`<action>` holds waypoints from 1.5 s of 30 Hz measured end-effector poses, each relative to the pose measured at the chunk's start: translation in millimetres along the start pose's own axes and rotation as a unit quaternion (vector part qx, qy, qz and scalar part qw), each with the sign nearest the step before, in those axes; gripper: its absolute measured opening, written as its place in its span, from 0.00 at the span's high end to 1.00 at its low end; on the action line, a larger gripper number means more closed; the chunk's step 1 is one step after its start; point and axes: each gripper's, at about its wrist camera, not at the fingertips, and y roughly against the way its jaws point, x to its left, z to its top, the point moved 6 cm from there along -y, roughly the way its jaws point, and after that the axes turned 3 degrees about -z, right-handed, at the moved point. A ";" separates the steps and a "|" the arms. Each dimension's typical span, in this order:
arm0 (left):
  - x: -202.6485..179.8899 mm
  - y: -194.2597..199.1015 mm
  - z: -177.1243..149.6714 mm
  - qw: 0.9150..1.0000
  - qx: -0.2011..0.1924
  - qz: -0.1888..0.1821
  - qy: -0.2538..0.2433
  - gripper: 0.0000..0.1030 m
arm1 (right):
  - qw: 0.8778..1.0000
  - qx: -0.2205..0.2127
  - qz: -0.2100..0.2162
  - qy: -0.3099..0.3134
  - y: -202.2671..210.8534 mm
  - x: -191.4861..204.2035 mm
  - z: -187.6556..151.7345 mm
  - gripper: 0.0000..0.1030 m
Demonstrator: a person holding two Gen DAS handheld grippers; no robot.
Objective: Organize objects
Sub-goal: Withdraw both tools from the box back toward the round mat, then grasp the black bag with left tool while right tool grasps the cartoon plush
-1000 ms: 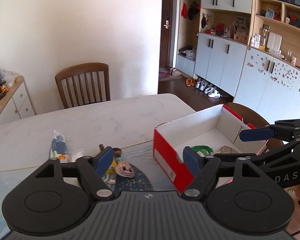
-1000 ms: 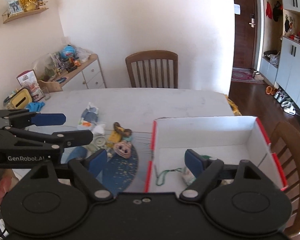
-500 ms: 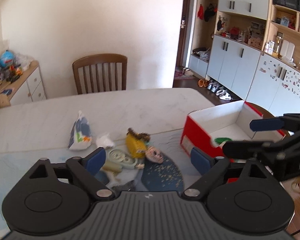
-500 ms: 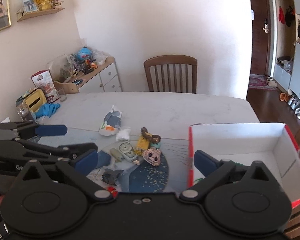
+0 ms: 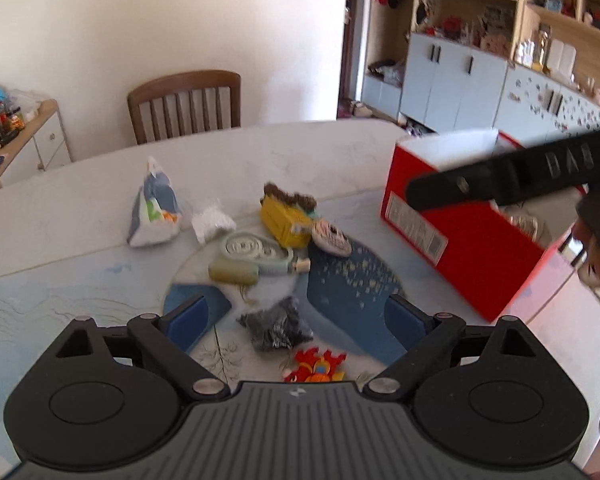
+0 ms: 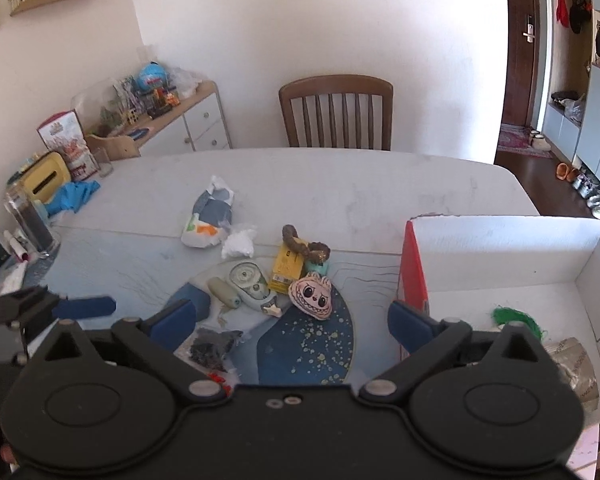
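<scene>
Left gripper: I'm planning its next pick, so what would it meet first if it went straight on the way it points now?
Probably the small dark crumpled bag, lying on the table mat between the open fingers of the left gripper and nearest to it. Beyond that lies the pale green tube. Depth is hard to judge in this fisheye view.

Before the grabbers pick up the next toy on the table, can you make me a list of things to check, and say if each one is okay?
1. Left gripper open with nothing in it: ok.
2. Right gripper open with nothing in it: ok.
3. Red box has room left: ok, only a green thing and a clear bag lie inside.
4. Toys in plain sight: ok, pink monster face, yellow box, black bag.
5. Toys apart from each other: not ok, the middle ones are bunched together and touching.
6. Grippers clear of each other: cannot tell.
</scene>
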 end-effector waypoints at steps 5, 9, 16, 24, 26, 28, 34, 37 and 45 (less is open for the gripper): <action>7.7 -20.1 -9.0 1.000 0.018 -0.003 0.003 0.07 | 1.000 0.010 -0.002 0.002 -18.4 3.7 2.4 0.01; 16.5 -33.5 -9.1 1.000 0.024 -0.004 0.012 0.07 | 1.000 0.025 -0.002 0.005 -32.3 8.1 2.4 0.01; 26.6 -57.9 -10.5 0.998 0.039 -0.006 0.044 0.07 | 0.999 0.044 -0.008 0.009 -62.8 14.8 1.5 0.03; 35.6 -77.7 -16.2 0.996 0.060 -0.004 0.059 0.07 | 0.997 0.071 -0.014 0.003 -94.5 7.1 4.0 0.11; 37.0 -81.8 -17.2 0.996 0.067 -0.002 0.058 0.08 | 0.997 0.079 -0.018 -0.002 -102.9 3.9 3.9 0.14; 37.2 -84.7 -17.9 0.996 0.070 -0.002 0.055 0.08 | 0.996 0.087 -0.023 -0.007 -110.5 1.1 3.2 0.19; 37.5 -90.2 -17.1 0.995 0.076 -0.013 0.061 0.08 | 0.994 0.100 -0.031 -0.010 -124.4 -1.9 0.6 0.25; 38.0 -92.8 -16.0 0.994 0.080 -0.018 0.067 0.14 | 0.994 0.104 -0.029 -0.011 -128.7 -2.5 1.8 0.26; 36.0 -98.0 -15.8 0.993 0.092 -0.026 0.064 0.28 | 0.992 0.119 -0.028 -0.015 -141.1 -4.5 0.4 0.38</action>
